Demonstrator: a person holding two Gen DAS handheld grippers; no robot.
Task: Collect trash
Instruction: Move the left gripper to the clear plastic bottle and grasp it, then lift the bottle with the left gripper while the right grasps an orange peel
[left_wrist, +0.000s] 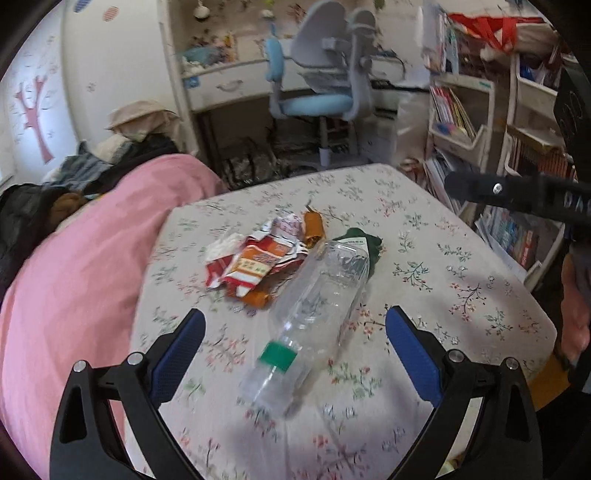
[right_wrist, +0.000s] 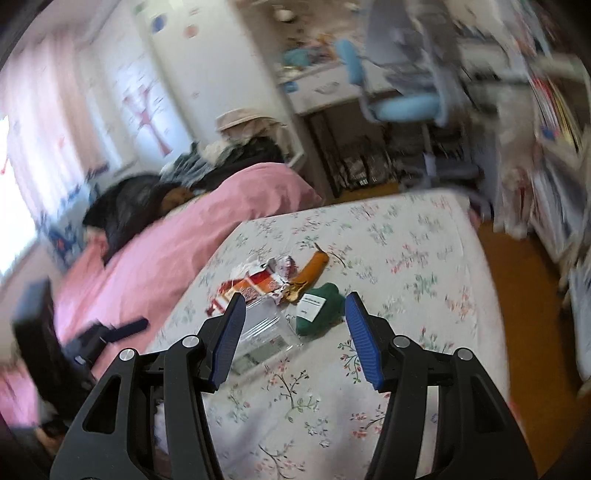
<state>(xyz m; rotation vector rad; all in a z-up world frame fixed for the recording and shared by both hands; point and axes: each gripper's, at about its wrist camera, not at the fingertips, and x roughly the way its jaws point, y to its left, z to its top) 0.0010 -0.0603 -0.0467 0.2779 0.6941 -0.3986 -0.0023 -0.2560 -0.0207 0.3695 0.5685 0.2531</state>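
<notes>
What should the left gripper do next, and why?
Probably ease down and close on the bottle. The left gripper is open and empty, and the bottle lies on the bed right in front of it, nearer than the wrappers.

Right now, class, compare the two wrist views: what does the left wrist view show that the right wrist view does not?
Only the left wrist view shows the clear bottle whole, down to its green neck band, and the bookshelves sharply. Only the right wrist view shows the white label on the green packet and bare orange-brown floor beside the bed. Both share the floral sheet, the pink quilt, the red and orange wrappers, the blue desk chair, and each gripper's jaws apart, holding nothing.
</notes>
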